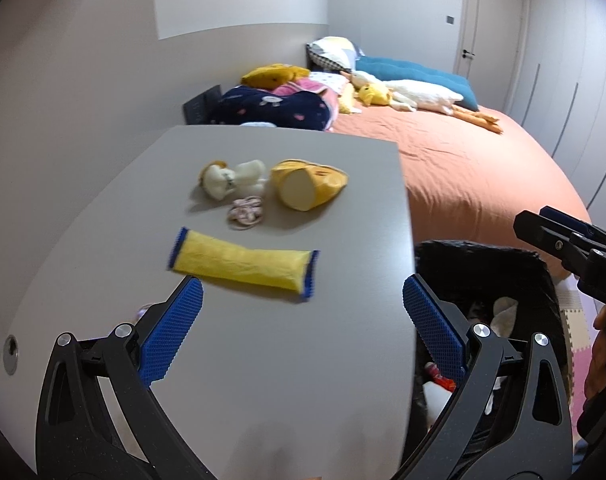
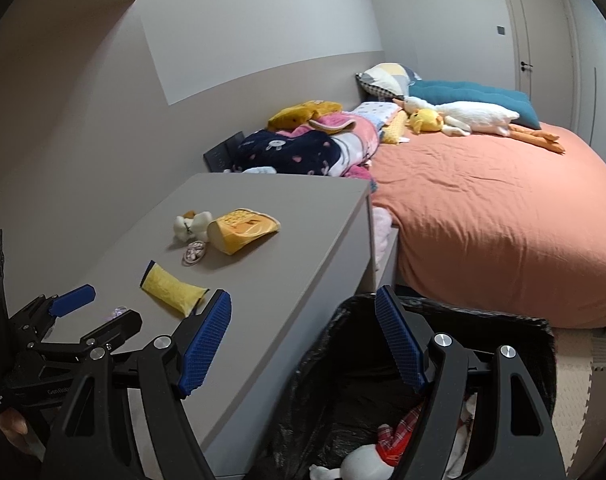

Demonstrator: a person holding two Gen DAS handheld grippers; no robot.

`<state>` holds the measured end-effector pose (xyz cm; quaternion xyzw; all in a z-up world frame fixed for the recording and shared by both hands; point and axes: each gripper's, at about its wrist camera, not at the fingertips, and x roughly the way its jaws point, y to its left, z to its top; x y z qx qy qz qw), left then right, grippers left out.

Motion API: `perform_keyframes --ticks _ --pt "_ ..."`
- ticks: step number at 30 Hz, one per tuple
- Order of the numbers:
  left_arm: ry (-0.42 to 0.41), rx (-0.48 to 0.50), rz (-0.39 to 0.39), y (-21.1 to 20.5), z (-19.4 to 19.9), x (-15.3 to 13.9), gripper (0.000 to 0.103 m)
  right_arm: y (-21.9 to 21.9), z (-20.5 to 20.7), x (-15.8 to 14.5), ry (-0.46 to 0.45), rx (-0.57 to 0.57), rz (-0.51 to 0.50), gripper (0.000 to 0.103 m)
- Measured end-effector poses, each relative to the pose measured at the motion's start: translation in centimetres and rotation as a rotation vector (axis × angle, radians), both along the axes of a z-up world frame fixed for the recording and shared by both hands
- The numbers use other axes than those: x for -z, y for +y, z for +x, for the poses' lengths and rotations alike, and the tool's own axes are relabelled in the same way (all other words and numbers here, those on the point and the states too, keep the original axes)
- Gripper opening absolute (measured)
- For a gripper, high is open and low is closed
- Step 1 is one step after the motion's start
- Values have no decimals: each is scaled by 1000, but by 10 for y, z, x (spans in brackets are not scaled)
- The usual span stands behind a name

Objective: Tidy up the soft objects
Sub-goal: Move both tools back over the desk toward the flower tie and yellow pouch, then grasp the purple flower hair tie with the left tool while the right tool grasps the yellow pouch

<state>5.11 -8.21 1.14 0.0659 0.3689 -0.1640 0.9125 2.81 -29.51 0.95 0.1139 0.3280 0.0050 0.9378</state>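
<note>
On the grey table (image 1: 263,360) lie a yellow pouch with blue ends (image 1: 243,262), a small white plush bear (image 1: 231,178), a yellow plush toy (image 1: 307,184) and pink hair ties (image 1: 245,212). My left gripper (image 1: 302,296) is open just short of the pouch, with nothing between its blue pads. My right gripper (image 2: 303,296) is also open and empty, hovering over the table's right edge and a black bag-lined bin (image 2: 503,324). In the bin lies a white plush with red plaid (image 2: 367,460). The pouch (image 2: 173,288) shows in the right wrist view too, beside the left gripper (image 2: 103,308).
A bed with an orange sheet (image 2: 483,208) stands beyond the table and bin. Along its head lie a white goose plush (image 2: 475,116), a yellow duck plush (image 2: 425,120), pillows and folded blankets (image 2: 295,148). Foam floor mats (image 2: 583,392) are at the right.
</note>
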Motion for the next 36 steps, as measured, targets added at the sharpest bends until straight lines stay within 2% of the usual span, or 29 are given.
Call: perform_keyframes --ticks 10,23,25,27,29,36 --pt "26 -86 11 44 10 11 97 37 23 11 28 -83 -4 75" --pt "114 -206 -4 105 32 39 97 92 62 29 68 -213 -12 75" --pt "125 -221 -6 113 34 44 93 98 67 31 72 -225 -14 75" --pt "141 -219 -11 117 37 47 80 104 72 32 76 -237 -12 75" --pt "155 -218 -19 120 42 51 74 108 76 34 80 -247 -11 75" --pt "190 -182 22 118 53 67 50 126 93 42 97 -291 -12 75"
